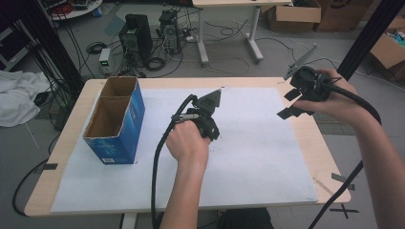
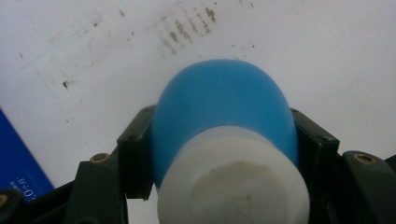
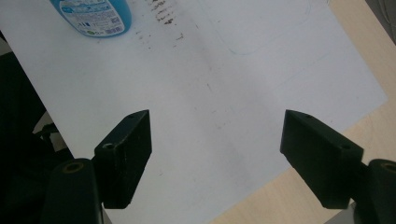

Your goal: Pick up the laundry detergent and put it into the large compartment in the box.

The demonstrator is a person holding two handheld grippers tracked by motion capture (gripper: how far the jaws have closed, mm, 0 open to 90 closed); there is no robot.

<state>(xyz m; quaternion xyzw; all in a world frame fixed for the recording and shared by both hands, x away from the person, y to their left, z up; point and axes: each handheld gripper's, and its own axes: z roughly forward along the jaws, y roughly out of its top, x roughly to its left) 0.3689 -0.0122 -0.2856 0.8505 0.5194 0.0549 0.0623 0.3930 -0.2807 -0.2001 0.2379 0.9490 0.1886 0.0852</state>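
A blue bottle (image 2: 224, 98) with a white cap stands on the white sheet (image 2: 327, 56), seen from above in the left gripper view. My left gripper (image 2: 224, 140) is shut on it, one black pad pressed against each side of its blue shoulder. In the high view the left gripper (image 1: 210, 130) points down at the middle of the table, and the hand and gripper hide the bottle. My right gripper (image 1: 289, 103) hangs above the table's right side with its jaws wide apart. Nothing is between the right gripper's (image 3: 215, 140) jaws, and the bottle's labelled body (image 3: 93, 16) lies far off at the top left.
An open-topped blue cardboard box (image 1: 114, 119) with two compartments stands at the left of the table. The white sheet (image 1: 258, 157) covers most of the wooden tabletop (image 1: 329, 157) and bears dark smudges (image 2: 182, 32). Cables and computer cases sit on the floor beyond.
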